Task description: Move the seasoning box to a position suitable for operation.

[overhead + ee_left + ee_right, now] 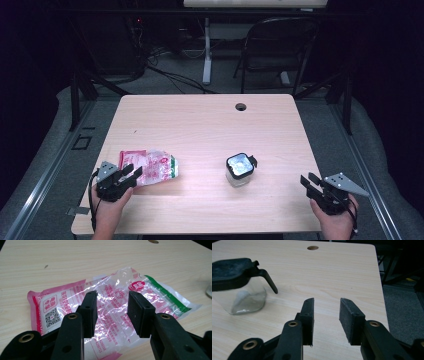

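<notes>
The crinkled plastic packet (148,167) lies flat near the surface's (200,125) left front edge. I have my left gripper (131,175) hovering just over its near end, fingers (88,312) spread, nothing clamped. Well to the packet's right stands the glass jar (239,170) with its black lid. Farther right, my right gripper (311,181) waits, fingers (308,317) apart and empty.

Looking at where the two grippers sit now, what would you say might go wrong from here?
1. The plastic packet lies flat and crinkled on the table; the open left gripper over it may slide across the slick film or pinch just one layer.
2. The glass jar has a black flip lid with a lever sticking out; the open right gripper, apart from it, could snag the lever or tip the jar.
</notes>
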A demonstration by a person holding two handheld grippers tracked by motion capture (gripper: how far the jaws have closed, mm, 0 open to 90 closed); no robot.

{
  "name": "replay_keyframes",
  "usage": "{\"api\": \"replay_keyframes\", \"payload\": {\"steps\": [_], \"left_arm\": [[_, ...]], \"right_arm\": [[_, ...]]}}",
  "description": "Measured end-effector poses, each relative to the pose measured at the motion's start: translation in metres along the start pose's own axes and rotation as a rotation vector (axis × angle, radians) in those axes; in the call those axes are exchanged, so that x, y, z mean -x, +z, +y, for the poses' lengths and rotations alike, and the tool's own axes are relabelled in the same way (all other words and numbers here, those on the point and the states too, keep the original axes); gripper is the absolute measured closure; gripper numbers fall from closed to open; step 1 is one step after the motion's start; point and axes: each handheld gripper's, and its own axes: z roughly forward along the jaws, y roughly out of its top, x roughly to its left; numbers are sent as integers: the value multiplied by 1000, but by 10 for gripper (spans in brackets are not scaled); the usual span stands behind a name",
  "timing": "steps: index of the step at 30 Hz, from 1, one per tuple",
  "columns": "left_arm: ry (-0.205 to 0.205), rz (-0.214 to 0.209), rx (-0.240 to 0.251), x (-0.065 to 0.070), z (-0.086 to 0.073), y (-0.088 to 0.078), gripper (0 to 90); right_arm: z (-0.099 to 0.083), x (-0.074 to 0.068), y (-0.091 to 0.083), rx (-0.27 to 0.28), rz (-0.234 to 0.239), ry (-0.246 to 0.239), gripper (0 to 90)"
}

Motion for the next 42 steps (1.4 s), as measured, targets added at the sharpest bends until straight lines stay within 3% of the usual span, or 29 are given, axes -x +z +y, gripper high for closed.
{"api": "replay_keyframes", "payload": {"steps": [2,4,9,12,15,18,27,33,42], "left_arm": [[1,-5,-5,0,0,2,599],[5,-9,-19,0,-2,4,599],[19,1,-24,3,-5,-1,585],[15,9,-26,4,-7,-5,562],[22,3,-23,6,-9,-9,559],[28,3,-12,9,-10,-12,560],[32,-2,-22,10,-11,-11,582],[33,-3,-21,11,-12,-13,601],[21,-10,-17,11,-13,-15,627]], "right_arm": [[1,-3,0,10,14,16,650],[3,-6,2,5,21,1,654],[3,-15,20,-68,81,-7,630],[5,-23,27,-71,101,-42,605],[5,-29,35,-83,116,-45,592],[6,-36,45,-103,163,-44,647],[13,-42,82,-164,205,-8,732],[17,-57,103,-185,236,-53,757],[19,-72,127,-217,244,-121,762]]}}
